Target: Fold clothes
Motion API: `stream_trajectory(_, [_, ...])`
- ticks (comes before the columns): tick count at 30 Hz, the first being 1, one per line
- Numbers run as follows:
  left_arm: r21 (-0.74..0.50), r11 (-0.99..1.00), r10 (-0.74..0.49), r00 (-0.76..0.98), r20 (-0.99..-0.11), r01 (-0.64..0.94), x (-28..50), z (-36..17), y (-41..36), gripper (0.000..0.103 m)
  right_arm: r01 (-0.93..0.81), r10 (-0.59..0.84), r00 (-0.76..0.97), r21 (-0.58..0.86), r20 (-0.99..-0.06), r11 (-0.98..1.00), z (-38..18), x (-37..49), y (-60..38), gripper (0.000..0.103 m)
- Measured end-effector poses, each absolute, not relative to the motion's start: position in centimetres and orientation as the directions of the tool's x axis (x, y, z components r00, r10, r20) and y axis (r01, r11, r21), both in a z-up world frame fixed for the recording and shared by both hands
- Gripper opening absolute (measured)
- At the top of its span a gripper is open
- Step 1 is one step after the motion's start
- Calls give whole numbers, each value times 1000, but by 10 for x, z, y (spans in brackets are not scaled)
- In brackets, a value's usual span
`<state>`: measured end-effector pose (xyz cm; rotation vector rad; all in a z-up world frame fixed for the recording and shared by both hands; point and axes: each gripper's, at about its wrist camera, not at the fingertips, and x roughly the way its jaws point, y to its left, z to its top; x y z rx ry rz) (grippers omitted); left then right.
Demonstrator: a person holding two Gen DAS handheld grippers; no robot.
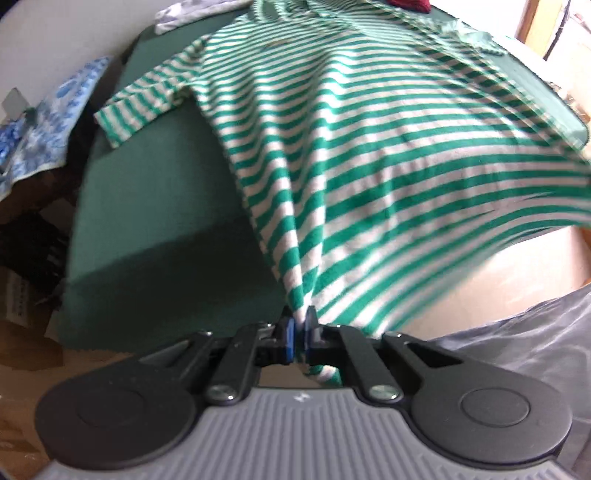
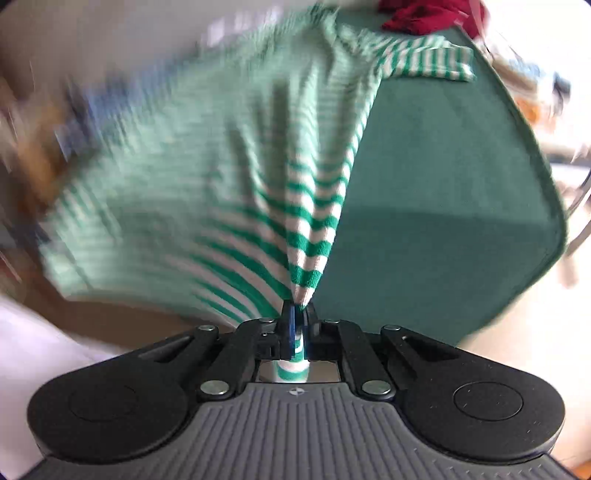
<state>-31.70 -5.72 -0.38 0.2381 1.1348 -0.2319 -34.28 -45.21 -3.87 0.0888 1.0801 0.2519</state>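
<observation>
The left gripper (image 1: pixel 300 325) is clamped on a bunched hem corner of the green-and-white striped shirt (image 1: pixel 369 147), its blue-padded jaws pressed tight with a little cloth poking out behind them. The right gripper (image 2: pixel 298 317) pinches the other hem corner the same way — jaws closed on a narrow gather of fabric. From both grips the shirt stretches forward, lifted off the green table cover (image 1: pixel 155 221), with its far end and one sleeve (image 1: pixel 144 107) lying on that cover. Beyond it sits a dark red garment (image 2: pixel 424 14) — the right wrist view is heavily blurred on its left side.
</observation>
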Motion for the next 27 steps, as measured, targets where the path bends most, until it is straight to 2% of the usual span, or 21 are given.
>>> stream_trajectory(6, [79, 950, -40, 371, -928, 301, -303, -28, -64, 2, -139, 187, 439, 139, -879, 980, -31, -343, -453, 4])
stream_trajectory(8, [84, 948, -49, 403, -914, 306, -296, -20, -67, 12, -195, 146, 413, 69, -899, 978, -34, -340, -438, 9])
stream_trajectory(10, [90, 946, -57, 433, -899, 312, -288, -12, -69, 21, -223, 122, 414, 29, -902, 974, -28, -338, -424, 26])
stream_trajectory(11, [93, 945, -62, 449, -892, 314, -284, -8, -71, 22, -213, 115, 437, 21, -892, 977, -20, -338, -423, 39])
stream_trajectory(12, [95, 944, -66, 464, -884, 317, -280, -4, -72, 21, -194, 119, 467, 30, -876, 981, -11, -337, -424, 40])
stream_trajectory(14, [101, 941, -75, 493, -867, 322, -272, 5, -75, 21, -152, 168, 535, 101, -828, 983, 7, -331, -430, 38])
stream_trajectory(17, [110, 938, -89, 536, -839, 328, -261, 17, -80, 19, -113, 221, 619, 193, -753, 975, 13, -317, -433, 27])
stream_trajectory(18, [113, 937, -94, 550, -830, 331, -257, 21, -81, 18, -101, 225, 637, 210, -737, 972, 10, -303, -426, 26])
stream_trajectory(19, [116, 936, -98, 564, -820, 333, -253, 25, -82, 14, -86, 219, 646, 215, -732, 973, 3, -288, -418, 26])
stream_trajectory(21, [123, 933, -108, 591, -800, 337, -245, 33, -85, 13, -62, 210, 658, 226, -723, 972, -7, -254, -413, 23])
stream_trajectory(25, [158, 918, -102, 600, -793, 364, -192, 8, -128, 12, 12, 184, 648, 251, -739, 968, -24, -207, -406, 22])
stream_trajectory(27, [175, 917, -80, 592, -802, 360, -174, -6, -131, 12, 38, 179, 650, 267, -738, 963, -22, -208, -414, 14])
